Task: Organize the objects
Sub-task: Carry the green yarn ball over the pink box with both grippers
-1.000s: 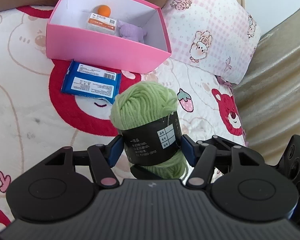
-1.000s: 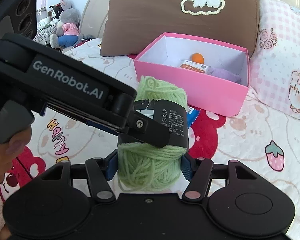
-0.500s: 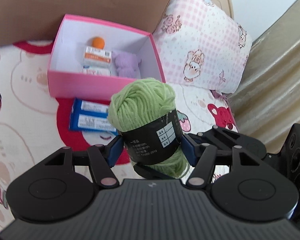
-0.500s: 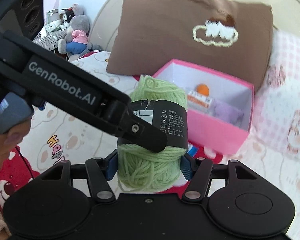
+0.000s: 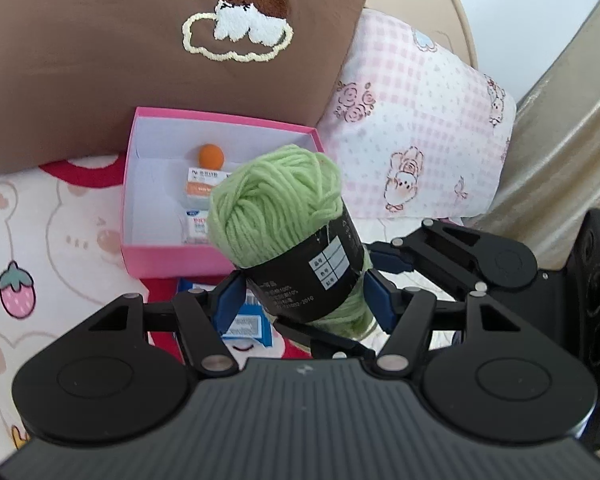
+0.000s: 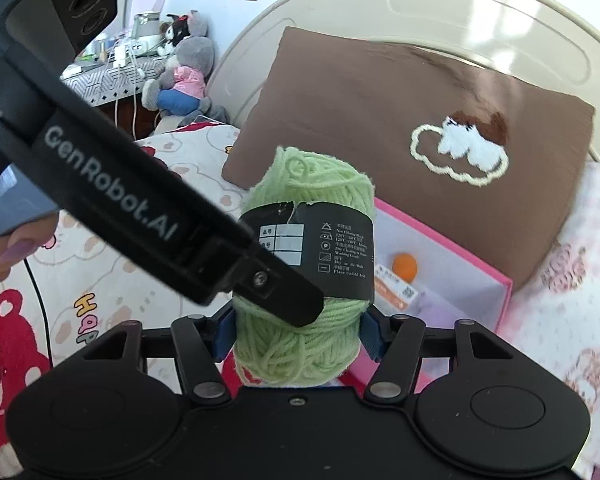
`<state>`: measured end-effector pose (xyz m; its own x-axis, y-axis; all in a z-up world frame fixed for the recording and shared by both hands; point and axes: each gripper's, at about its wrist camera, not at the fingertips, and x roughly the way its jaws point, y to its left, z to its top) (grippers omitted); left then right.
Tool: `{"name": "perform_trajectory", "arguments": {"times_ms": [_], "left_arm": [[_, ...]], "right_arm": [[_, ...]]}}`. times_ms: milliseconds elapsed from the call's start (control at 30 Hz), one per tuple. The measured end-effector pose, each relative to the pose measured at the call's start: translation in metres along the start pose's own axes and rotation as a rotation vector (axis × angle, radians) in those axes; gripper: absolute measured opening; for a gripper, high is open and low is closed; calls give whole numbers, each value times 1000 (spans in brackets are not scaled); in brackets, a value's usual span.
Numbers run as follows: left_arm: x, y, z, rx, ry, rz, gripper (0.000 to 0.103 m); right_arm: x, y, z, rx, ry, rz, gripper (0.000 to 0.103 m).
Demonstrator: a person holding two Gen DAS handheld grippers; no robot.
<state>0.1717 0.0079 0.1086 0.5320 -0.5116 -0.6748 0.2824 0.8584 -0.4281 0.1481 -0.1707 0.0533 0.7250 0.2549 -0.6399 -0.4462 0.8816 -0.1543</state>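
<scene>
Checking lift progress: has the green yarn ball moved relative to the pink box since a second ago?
Yes. The green yarn ball, gripped by both grippers, has risen and now overlaps the pink box, which it earlier sat below.

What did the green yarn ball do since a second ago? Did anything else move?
Both grippers, left and right, lifted the green yarn ball off the bedspread and carried it toward the pink box; it now hangs in front of the box's opening. Nothing was let go: both keep their grip. The orange ball, the packets in the box and the blue packet stayed put.
</scene>
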Motion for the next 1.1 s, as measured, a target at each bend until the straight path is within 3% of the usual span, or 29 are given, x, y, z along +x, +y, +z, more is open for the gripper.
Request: {"name": "perform_trajectory", "arguments": {"times_ms": [333, 533, 1100], "left_arm": [[32, 3, 44, 21, 36, 41, 63], [70, 18, 55, -39, 76, 27, 63], [147, 65, 59, -219, 148, 86, 63]], "right_arm": [[31, -42, 40, -22, 52, 32, 64], [55, -60, 33, -32, 67, 38, 64], [129, -108, 5, 219, 95, 178, 62]]}}
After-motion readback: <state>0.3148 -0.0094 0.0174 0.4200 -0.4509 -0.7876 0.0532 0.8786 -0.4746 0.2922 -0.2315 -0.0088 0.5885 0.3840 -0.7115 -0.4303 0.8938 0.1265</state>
